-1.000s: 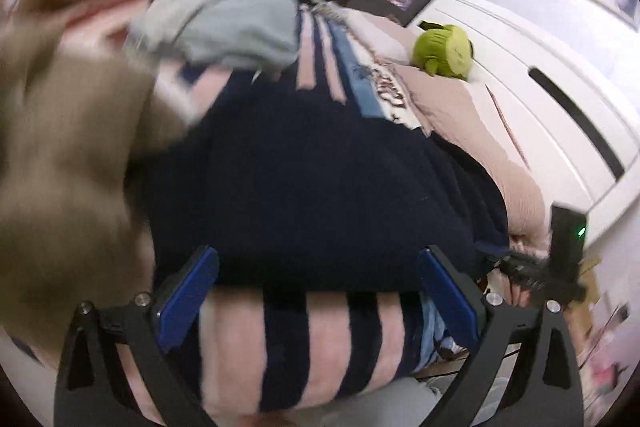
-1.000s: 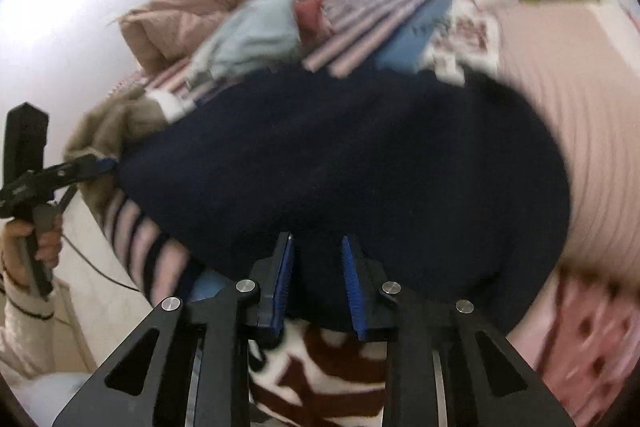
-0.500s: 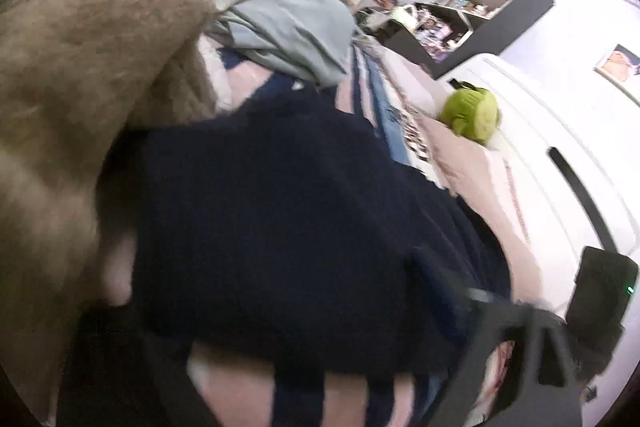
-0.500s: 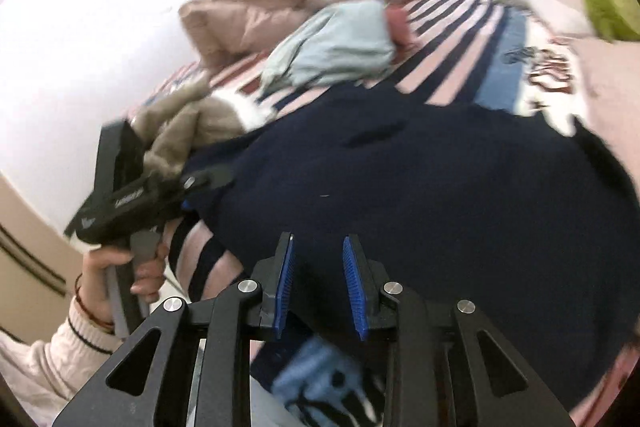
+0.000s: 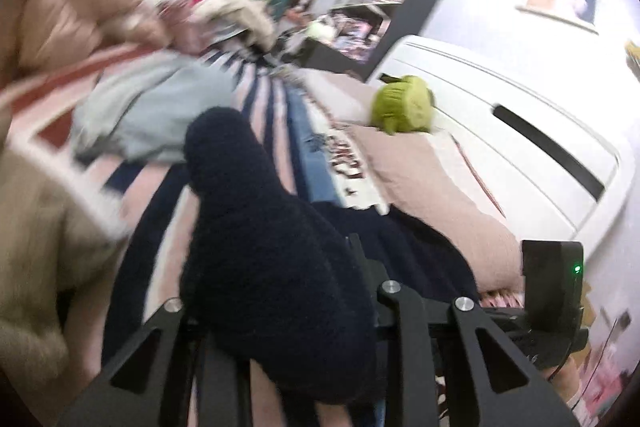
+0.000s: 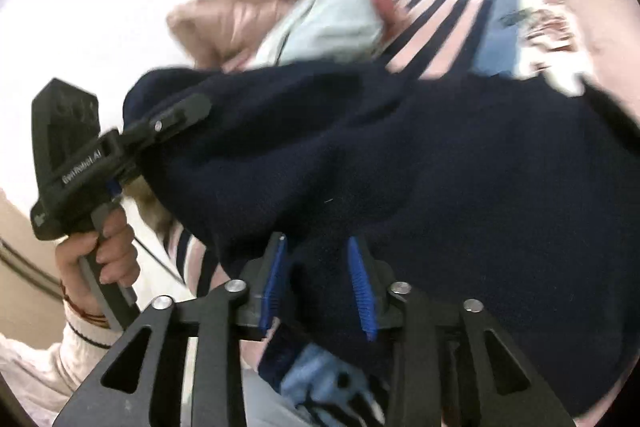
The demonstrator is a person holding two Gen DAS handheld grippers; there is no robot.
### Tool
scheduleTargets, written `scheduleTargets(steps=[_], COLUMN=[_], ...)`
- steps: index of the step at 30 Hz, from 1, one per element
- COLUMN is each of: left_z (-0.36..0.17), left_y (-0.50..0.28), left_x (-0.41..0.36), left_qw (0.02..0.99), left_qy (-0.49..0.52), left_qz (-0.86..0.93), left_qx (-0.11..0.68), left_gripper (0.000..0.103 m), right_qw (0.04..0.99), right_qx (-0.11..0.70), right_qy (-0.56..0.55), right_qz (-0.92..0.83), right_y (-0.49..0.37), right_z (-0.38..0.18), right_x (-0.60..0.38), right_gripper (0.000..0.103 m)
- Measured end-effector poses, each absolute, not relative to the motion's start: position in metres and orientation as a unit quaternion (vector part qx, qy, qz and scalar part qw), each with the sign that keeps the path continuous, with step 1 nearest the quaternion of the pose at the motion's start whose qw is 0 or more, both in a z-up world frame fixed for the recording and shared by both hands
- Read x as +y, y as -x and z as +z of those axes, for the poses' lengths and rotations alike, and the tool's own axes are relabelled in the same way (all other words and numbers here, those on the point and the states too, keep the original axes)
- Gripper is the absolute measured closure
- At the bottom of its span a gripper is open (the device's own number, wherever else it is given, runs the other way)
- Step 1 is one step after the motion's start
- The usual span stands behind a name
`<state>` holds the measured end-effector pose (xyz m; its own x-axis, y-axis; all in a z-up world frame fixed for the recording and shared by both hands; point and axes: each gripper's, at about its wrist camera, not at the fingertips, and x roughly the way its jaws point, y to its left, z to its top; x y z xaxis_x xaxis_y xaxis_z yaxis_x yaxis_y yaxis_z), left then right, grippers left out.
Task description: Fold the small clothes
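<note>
Navy fuzzy knit garment (image 6: pixel 420 163) — bunched, draped thickly over left tongs (image 5: pixel 276 311).

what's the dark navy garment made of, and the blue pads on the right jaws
The navy garment looks like a fuzzy, matte knit, maybe wool or fleece: its surface is nubby and it drapes thickly. The blue pads look like ribbed rubber or soft plastic, judging by their fine ridges.

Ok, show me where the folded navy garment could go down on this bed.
Free: the pink bedding between the green plush toy and the navy garment, beside the white bed frame. Crowded: the far left, where the light blue garment and pink duvet pile up, with tan furry fabric nearer.
</note>
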<state>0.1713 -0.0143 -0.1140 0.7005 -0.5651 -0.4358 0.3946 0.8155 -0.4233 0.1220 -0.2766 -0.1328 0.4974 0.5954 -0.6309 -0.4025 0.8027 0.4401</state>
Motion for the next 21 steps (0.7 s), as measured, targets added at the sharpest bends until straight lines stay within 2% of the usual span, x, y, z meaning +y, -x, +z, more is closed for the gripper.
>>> scheduleTargets(steps=[3,7,9,13,15,16,17,19,21], left_z=[-0.090,-0.074,-0.087,-0.153,-0.163,-0.157,-0.151,-0.129,-0.104], left_y=[-0.163,-0.159,-0.162,-0.167,-0.160,-0.155,-0.154,-0.154,-0.147], left_x=[-0.049,-0.135,-0.182,-0.262,-0.271,-0.267,-0.261,-0.240,-0.211], left_qw=[0.913,0.888,0.849,0.766,0.766,0.768,0.764,0.760,0.771], left_qy=[0.106,0.010,-0.031,-0.109,-0.137,-0.138,-0.124,-0.081,-0.055], left_qz=[-0.293,-0.375,-0.435,-0.489,-0.485,-0.491,-0.502,-0.518,-0.519], left_qx=[0.265,0.264,0.299,0.403,0.400,0.388,0.386,0.385,0.366], left_gripper=[0.083,0.084,0.084,0.081,0.076,0.063,0.045,0.031,0.029], right_qw=[0.891,0.908,0.915,0.914,0.910,0.909,0.908,0.909,0.914], right_qx=[0.368,0.333,0.317,0.304,0.306,0.307,0.306,0.300,0.282], right_qy=[-0.128,-0.171,-0.186,-0.222,-0.236,-0.240,-0.242,-0.245,-0.245], right_qz=[0.234,0.188,0.169,0.151,0.149,0.149,0.149,0.152,0.158], right_y=[-0.092,-0.058,-0.042,-0.016,-0.011,-0.009,-0.006,-0.004,-0.003], right_z=[-0.120,-0.113,-0.111,-0.121,-0.128,-0.130,-0.133,-0.132,-0.126], right_x=[-0.325,-0.387,-0.407,-0.436,-0.444,-0.450,-0.453,-0.459,-0.463], right_gripper=[0.065,0.064,0.064,0.063,0.063,0.063,0.062,0.053,0.046])
